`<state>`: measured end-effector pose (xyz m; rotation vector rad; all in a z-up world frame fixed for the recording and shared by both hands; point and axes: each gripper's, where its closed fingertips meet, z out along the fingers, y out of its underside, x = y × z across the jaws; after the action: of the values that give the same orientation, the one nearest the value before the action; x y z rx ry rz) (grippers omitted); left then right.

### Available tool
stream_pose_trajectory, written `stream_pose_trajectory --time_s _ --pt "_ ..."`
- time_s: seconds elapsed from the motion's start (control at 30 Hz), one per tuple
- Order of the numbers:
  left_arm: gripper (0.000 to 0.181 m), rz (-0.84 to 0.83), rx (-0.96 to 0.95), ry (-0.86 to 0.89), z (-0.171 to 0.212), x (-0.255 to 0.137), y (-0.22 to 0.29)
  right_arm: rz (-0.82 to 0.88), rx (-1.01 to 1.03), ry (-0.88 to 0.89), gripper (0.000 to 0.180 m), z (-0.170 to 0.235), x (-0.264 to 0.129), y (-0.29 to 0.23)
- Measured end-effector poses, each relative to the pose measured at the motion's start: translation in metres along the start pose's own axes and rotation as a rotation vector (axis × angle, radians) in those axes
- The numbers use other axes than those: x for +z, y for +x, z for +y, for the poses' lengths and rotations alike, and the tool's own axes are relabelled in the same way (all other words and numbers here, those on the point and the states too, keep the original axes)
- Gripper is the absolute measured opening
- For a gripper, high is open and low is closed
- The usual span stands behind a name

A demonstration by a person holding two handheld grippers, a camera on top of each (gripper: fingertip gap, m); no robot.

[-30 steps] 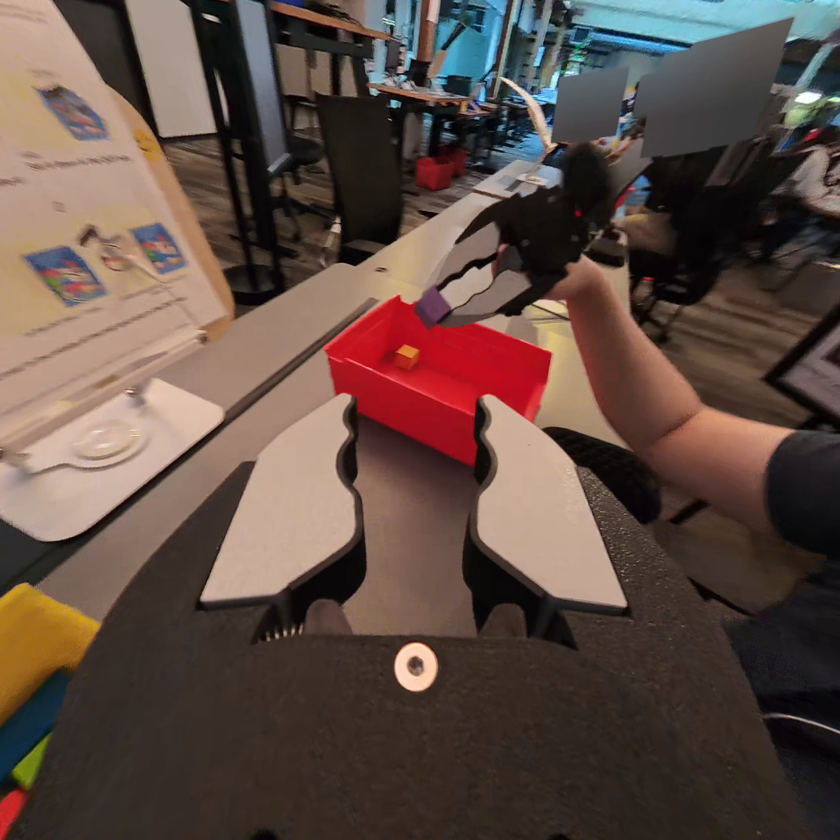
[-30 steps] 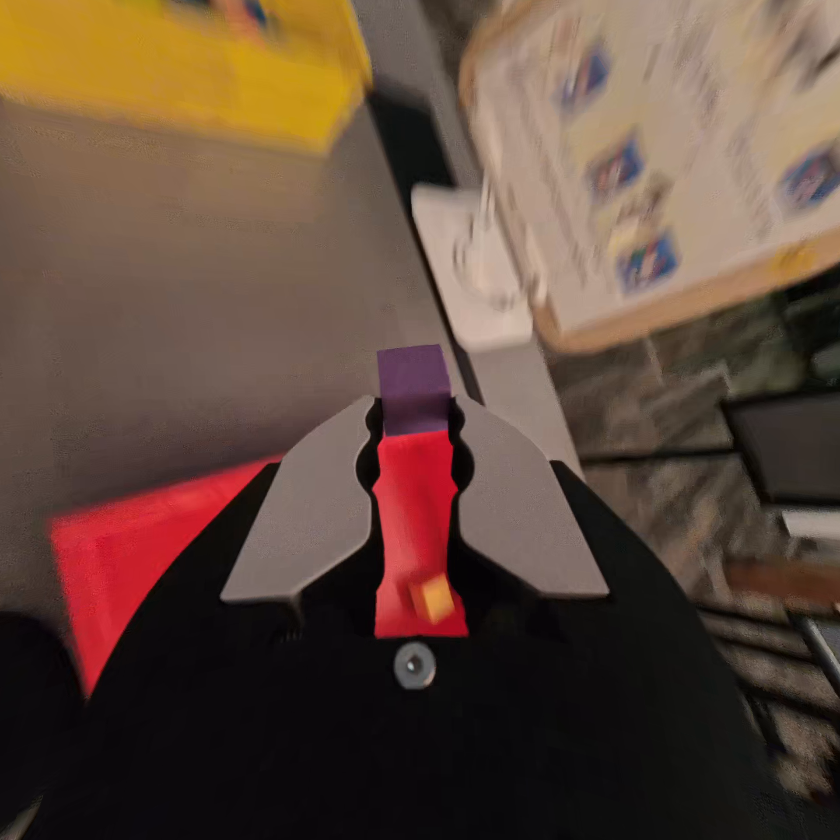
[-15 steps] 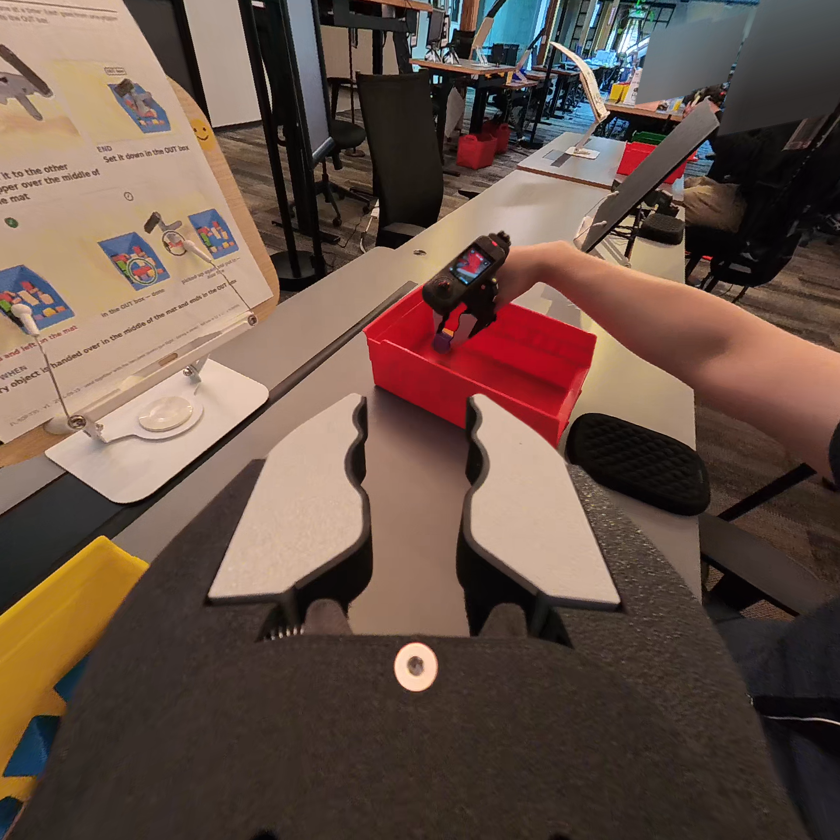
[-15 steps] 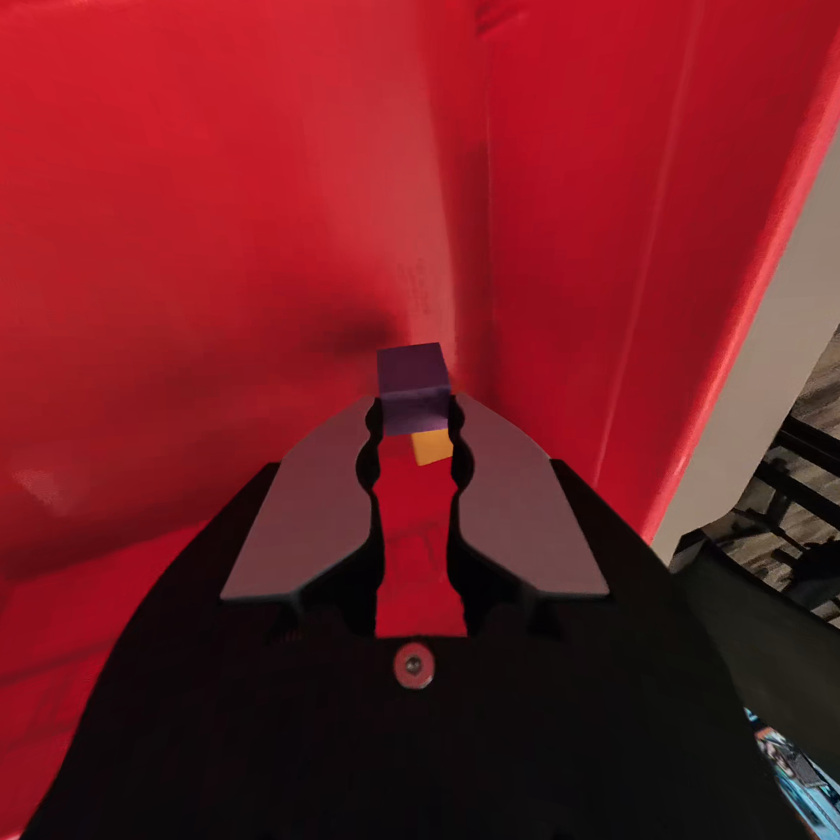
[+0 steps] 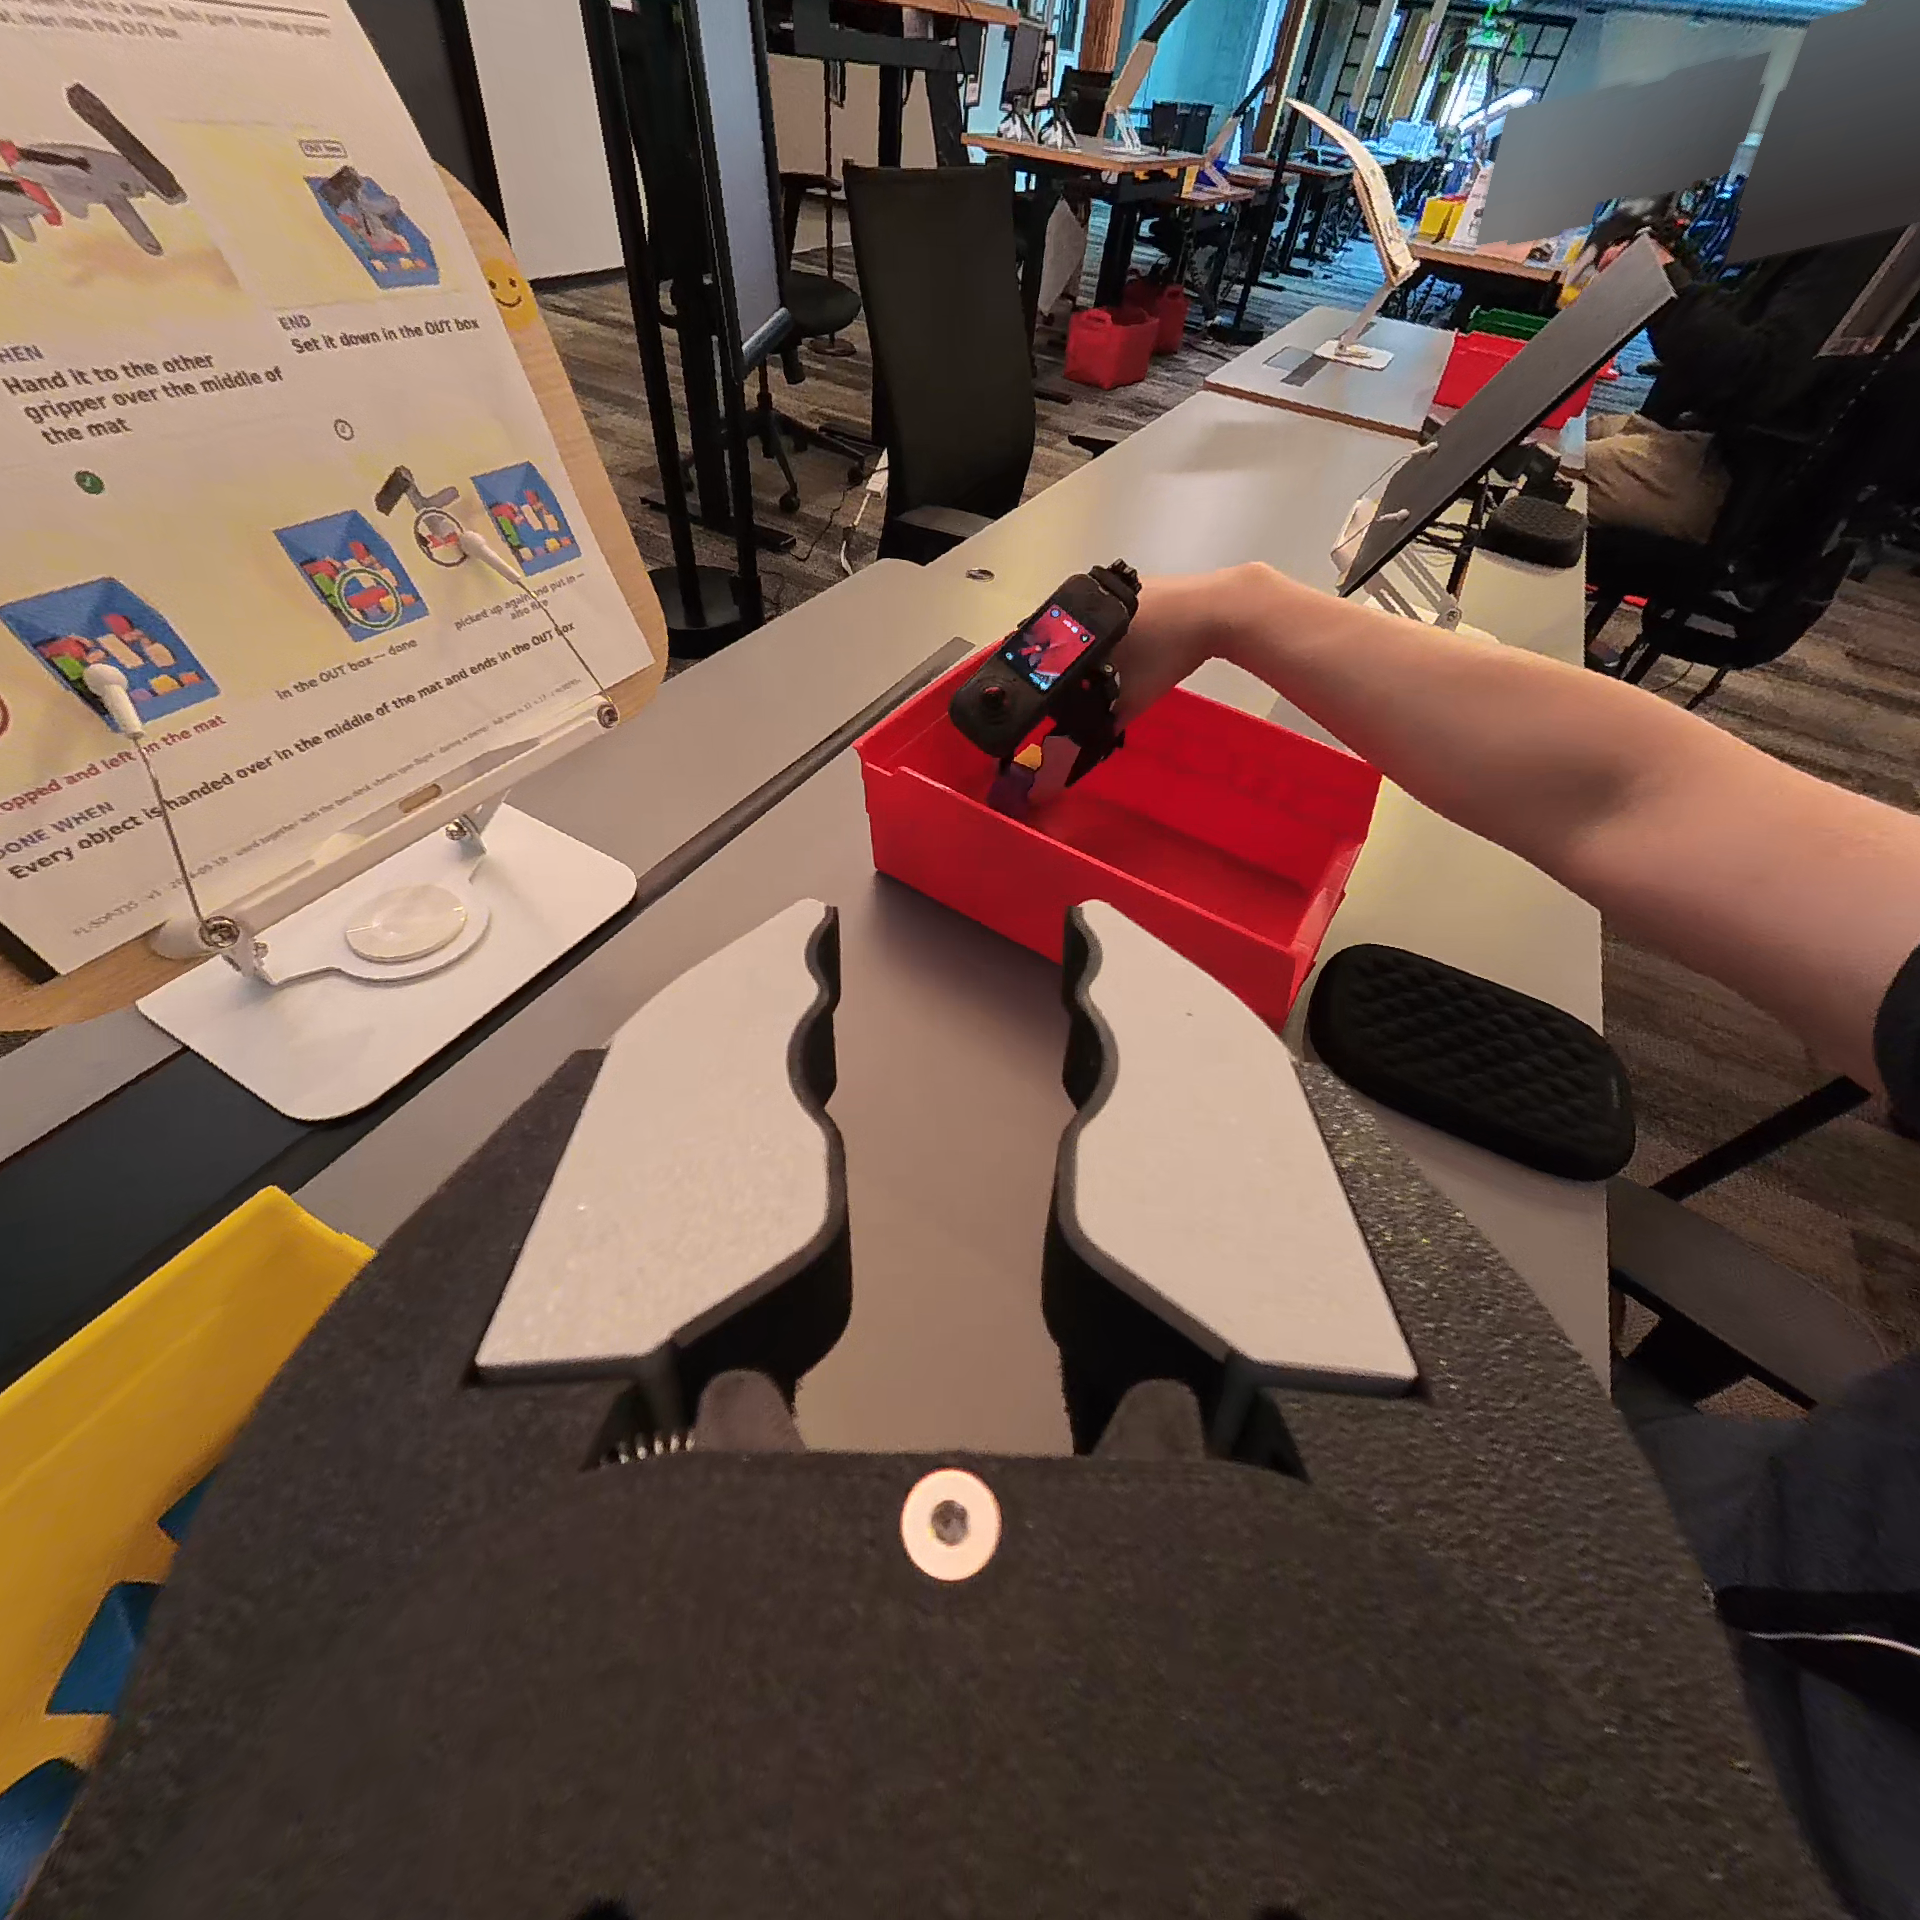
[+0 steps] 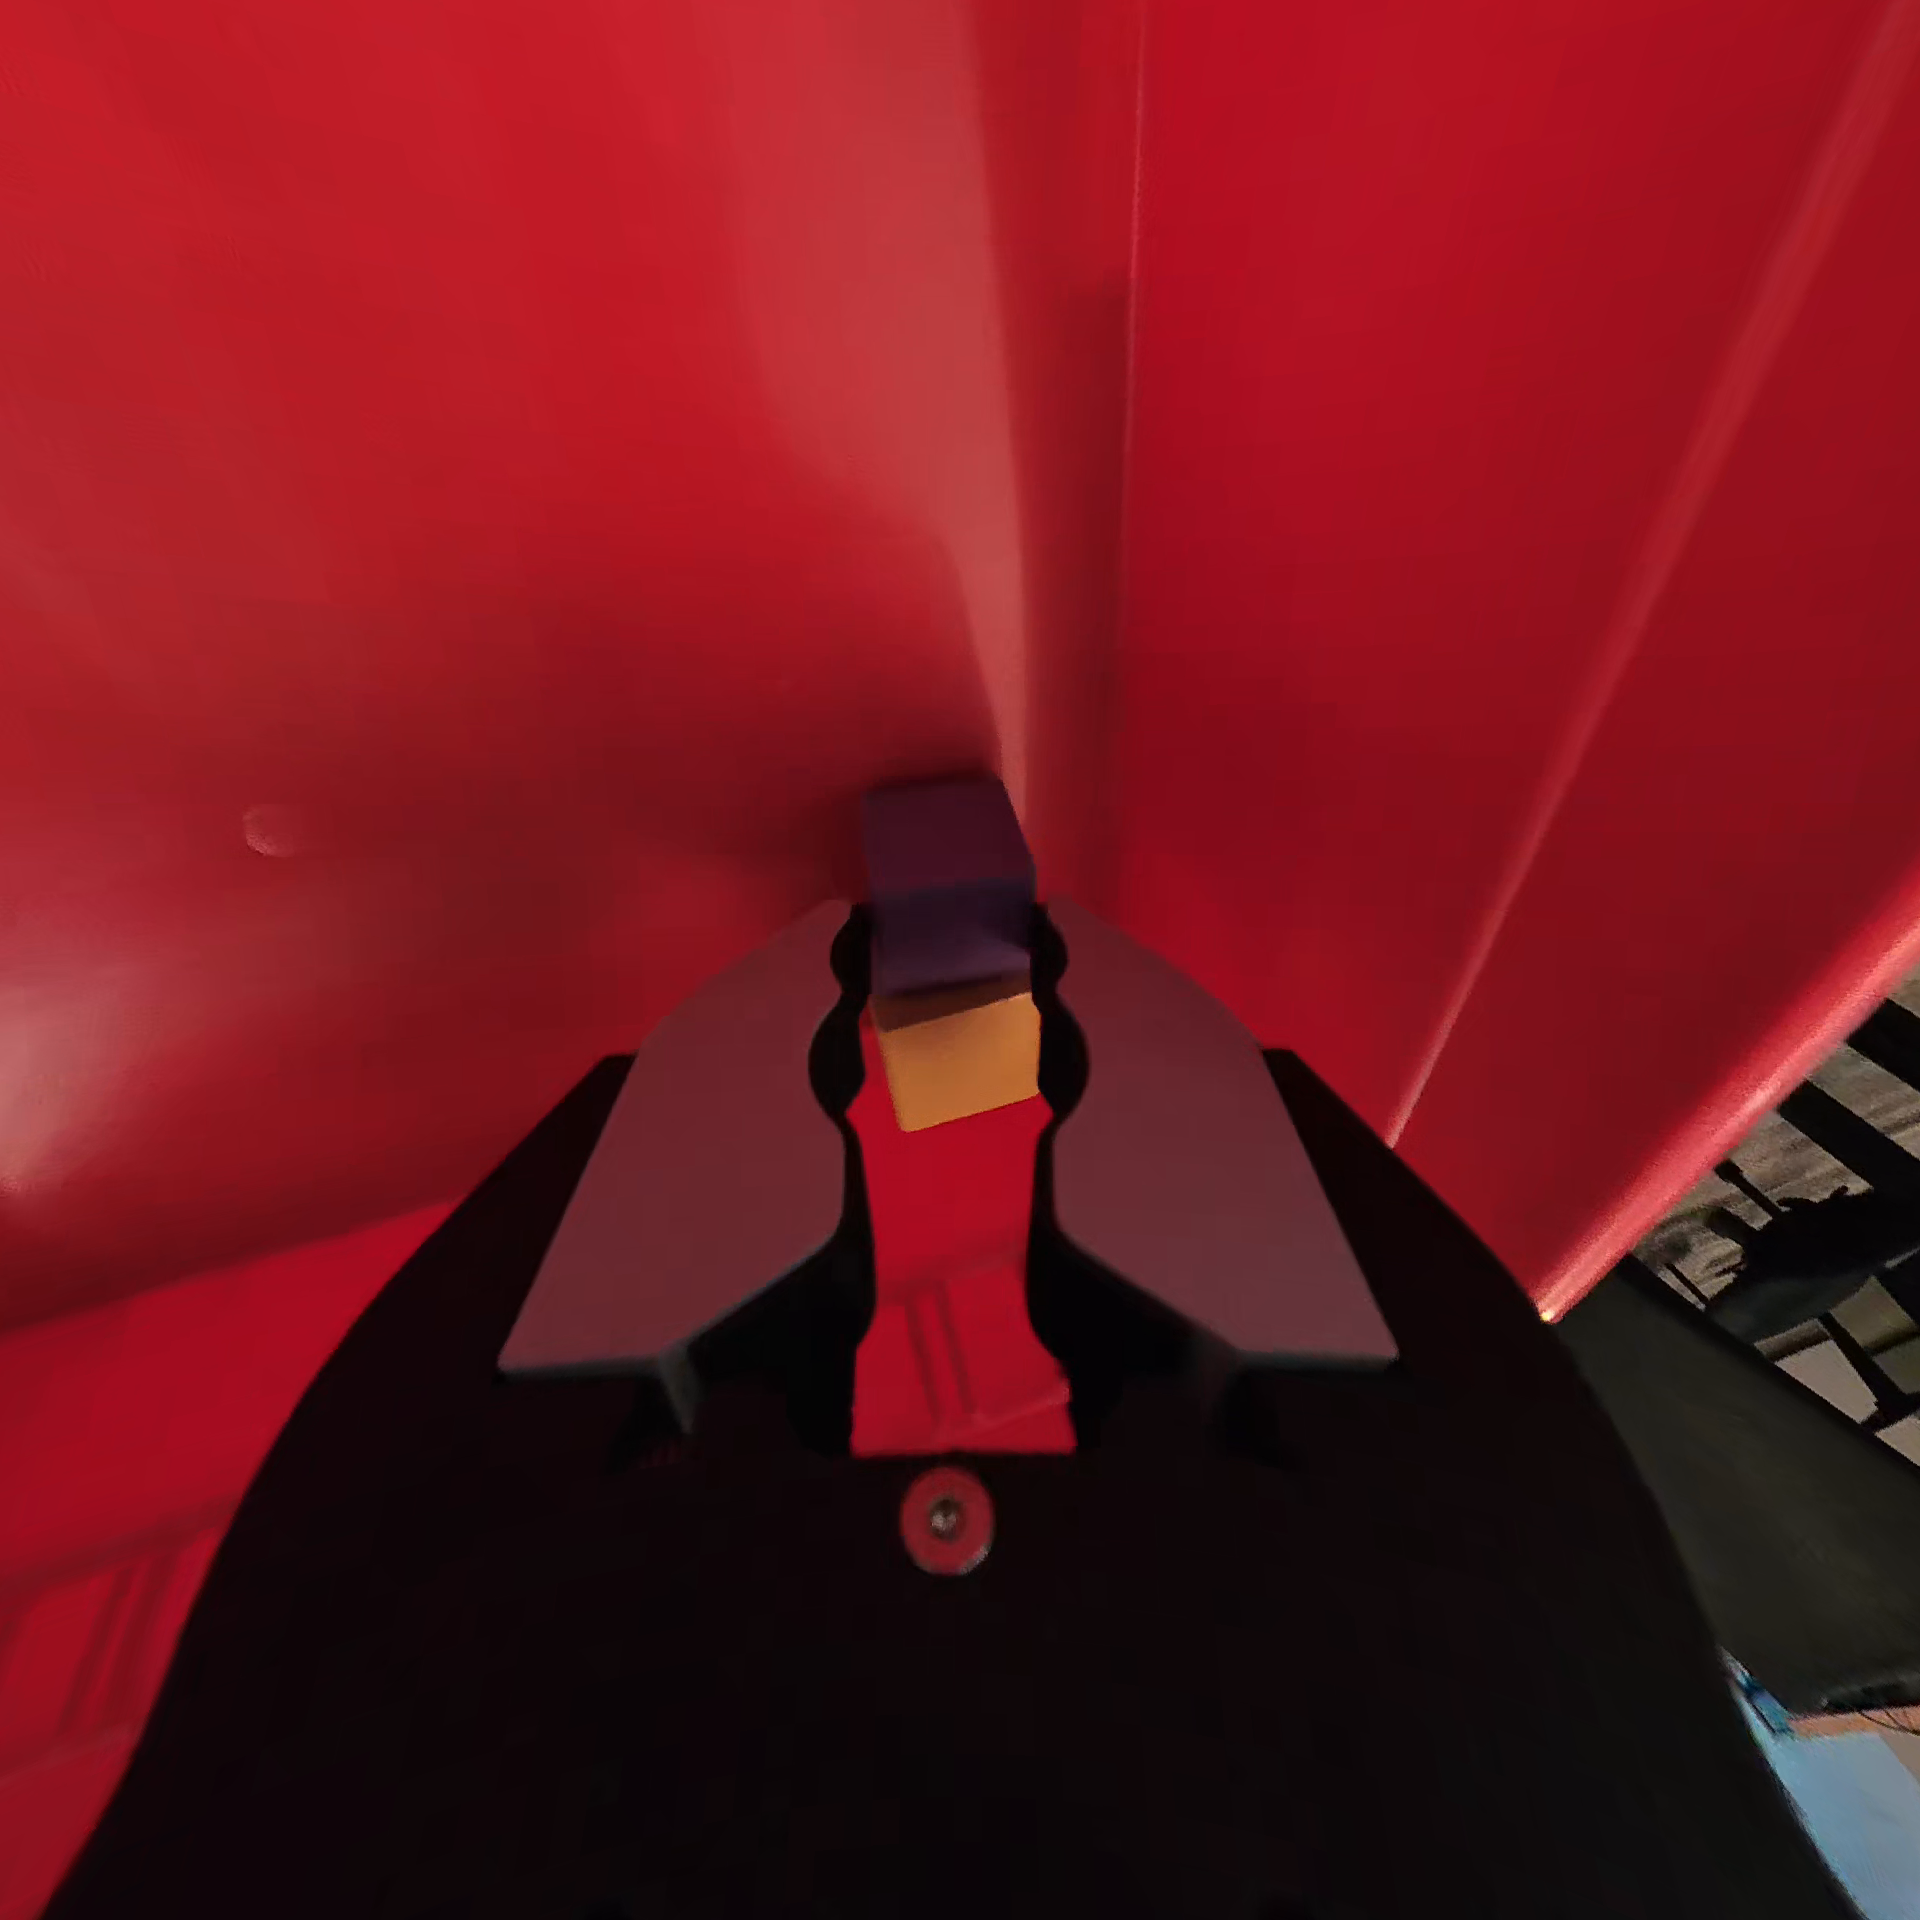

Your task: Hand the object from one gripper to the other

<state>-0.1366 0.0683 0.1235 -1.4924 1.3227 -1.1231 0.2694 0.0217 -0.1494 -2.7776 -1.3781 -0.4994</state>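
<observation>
The right tool point(image 6: 951, 935) gripped the small purple cube point(image 6: 943, 904) low inside the red plastic bin point(image 6: 520, 520), just ahead of a small orange cube point(image 6: 961, 1070). The left tool point(image 5: 948, 1039) hung unclenched and empty, so the handover looked done and only the release remained.

Grey table point(image 5: 1226, 499) bearing red bin point(image 5: 1039, 883)
</observation>
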Motion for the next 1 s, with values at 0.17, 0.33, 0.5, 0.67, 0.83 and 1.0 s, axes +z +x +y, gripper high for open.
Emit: stream_pose_trajectory --time_s 0.17,0.33,0.5,0.67,0.83,1.0 --pt "0.041 -0.011 -0.002 -0.009 0.003 -0.006 -0.004 0.054 0.009 0.052 0.035 -0.004 -0.007 0.003" --pt "0.041 -0.178 -0.001 -0.106 0.023 -0.031 -0.037 0.146 0.049 0.113 0.035 0.000 -0.042 0.008" --pt "0.038 -0.524 -0.017 -0.353 0.071 -0.084 -0.093 0.395 0.268 0.565 0.034 -0.036 -0.153 0.021" --pt "0.029 -0.652 -0.169 -0.554 0.124 -0.117 -0.124 0.640 0.198 1.068 0.023 -0.085 -0.279 -0.024" --pt "0.039 -0.661 -0.232 -0.780 0.181 -0.127 -0.142 0.666 0.101 0.975 0.027 -0.091 -0.276 -0.048" --pt "0.044 -0.516 0.046 -0.985 0.201 -0.111 -0.141 0.582 0.154 0.935 0.028 -0.080 -0.249 -0.043"
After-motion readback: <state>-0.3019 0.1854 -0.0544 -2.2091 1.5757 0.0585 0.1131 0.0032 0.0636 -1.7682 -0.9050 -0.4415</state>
